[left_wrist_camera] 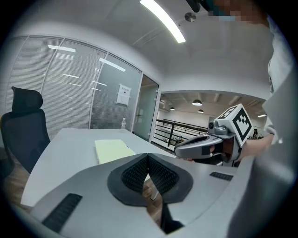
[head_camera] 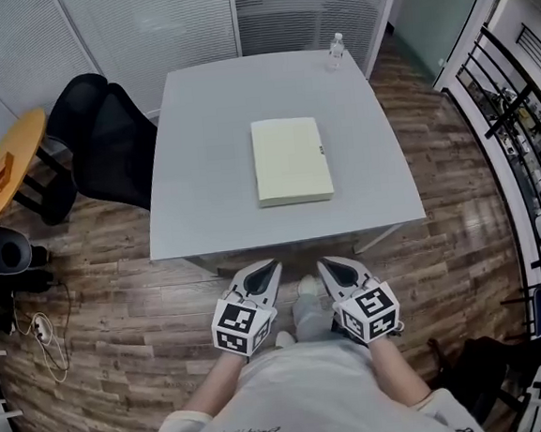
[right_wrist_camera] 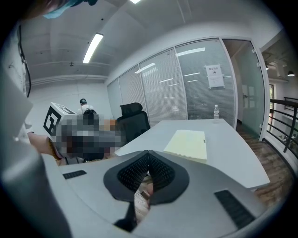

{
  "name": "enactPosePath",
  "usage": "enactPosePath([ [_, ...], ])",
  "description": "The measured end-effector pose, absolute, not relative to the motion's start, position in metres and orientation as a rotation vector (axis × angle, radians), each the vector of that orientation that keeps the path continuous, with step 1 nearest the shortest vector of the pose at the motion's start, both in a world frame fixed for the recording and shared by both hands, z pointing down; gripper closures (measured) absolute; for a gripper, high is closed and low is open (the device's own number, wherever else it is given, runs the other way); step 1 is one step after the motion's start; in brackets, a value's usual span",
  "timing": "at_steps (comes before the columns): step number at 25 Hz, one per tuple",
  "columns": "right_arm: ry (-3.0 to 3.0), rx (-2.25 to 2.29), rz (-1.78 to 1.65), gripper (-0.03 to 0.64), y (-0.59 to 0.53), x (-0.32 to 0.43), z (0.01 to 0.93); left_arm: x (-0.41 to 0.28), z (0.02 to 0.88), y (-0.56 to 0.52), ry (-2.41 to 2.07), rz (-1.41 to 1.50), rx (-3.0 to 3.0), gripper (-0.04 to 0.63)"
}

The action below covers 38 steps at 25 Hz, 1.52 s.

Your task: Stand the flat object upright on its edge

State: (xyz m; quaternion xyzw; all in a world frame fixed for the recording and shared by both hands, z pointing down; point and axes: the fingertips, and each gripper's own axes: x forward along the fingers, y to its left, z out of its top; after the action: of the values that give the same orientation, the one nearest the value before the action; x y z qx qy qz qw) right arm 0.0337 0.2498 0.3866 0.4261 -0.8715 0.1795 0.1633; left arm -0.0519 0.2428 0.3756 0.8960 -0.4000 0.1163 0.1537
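A flat pale yellow book lies face up in the middle of the grey table. It shows too in the left gripper view as a pale slab and in the right gripper view. My left gripper and right gripper hang side by side over the floor, short of the table's near edge and well clear of the book. Both are shut with nothing between the jaws. The left gripper's pads meet, and so do the right's.
A clear water bottle stands at the table's far right corner. A black office chair sits at the table's left, with a round wooden side table beyond it. A black railing runs along the right. Cables lie on the floor at left.
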Motion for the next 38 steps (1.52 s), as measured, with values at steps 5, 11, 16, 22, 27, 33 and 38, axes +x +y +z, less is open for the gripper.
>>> enactPosePath([
  [5,-2.497,1.186,0.519,0.592,0.216,0.033,0.389,-0.050,0.378,0.214,-1.163,0.339,2.554,0.583],
  [11,-2.512,1.153,0.524,0.592,0.173,0.036,0.387,-0.044,0.377,0.171,-1.184,0.346,2.541,0.583],
  [16,-2.520,1.123,0.532,0.592,0.143,0.042,0.387,-0.038,0.377,0.141,-1.200,0.353,2.525,0.583],
  [22,-2.534,1.096,0.536,0.592,0.105,0.053,0.385,-0.024,0.375,0.107,-1.218,0.359,2.514,0.583],
  [27,-2.544,1.064,0.539,0.592,0.073,0.062,0.387,-0.016,0.374,0.074,-1.245,0.360,2.504,0.583],
  [33,-2.558,1.035,0.534,0.592,0.035,0.069,0.388,-0.009,0.375,0.039,-1.268,0.354,2.488,0.583],
  [38,-2.561,1.008,0.531,0.592,0.004,0.080,0.391,0.000,0.378,0.008,-1.291,0.347,2.468,0.583],
])
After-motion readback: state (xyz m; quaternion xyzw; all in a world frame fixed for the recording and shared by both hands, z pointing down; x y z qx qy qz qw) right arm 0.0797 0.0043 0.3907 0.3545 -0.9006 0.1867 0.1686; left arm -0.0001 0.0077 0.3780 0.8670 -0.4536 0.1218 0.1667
